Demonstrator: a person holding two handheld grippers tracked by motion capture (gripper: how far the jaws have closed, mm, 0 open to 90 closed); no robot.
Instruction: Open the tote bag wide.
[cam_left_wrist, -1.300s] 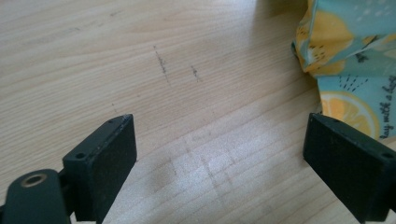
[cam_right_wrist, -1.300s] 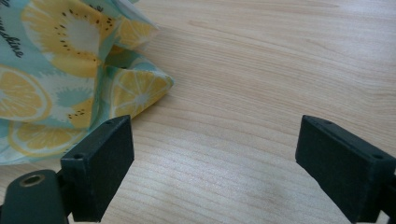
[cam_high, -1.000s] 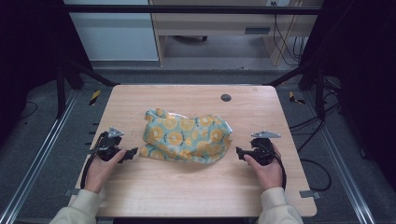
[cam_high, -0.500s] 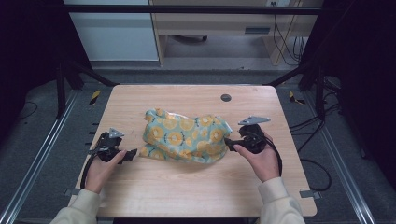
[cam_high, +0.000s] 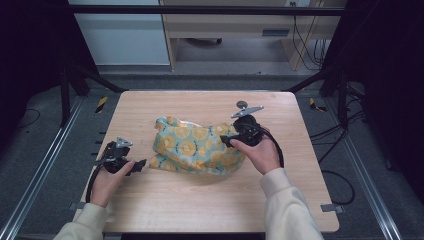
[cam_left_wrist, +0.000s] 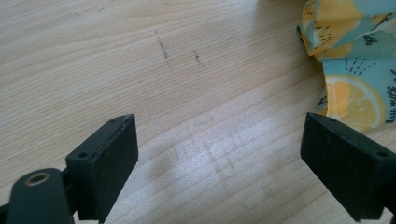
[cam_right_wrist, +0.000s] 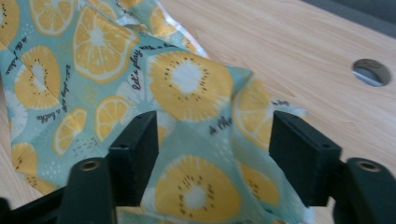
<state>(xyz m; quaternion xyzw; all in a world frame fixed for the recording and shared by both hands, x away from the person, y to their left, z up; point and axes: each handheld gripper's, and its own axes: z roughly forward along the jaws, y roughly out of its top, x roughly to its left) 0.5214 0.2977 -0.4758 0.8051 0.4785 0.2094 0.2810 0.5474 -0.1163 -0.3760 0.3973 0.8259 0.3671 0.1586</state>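
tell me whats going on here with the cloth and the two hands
A person at a light wooden table holds black two-jaw tongs in each hand. The right tongs are open, their jaws over the far right part of a crumpled teal cloth printed with yellow lemon slices, not closed on it. The left tongs are open too, low over bare wood beside the cloth's near left edge, apart from it. Nothing is gripped yet.

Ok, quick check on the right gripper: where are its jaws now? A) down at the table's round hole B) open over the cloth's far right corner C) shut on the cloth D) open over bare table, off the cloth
B: the right gripper has its jaws spread apart with the lemon-print cloth lying between and beneath them, not yet pinched.
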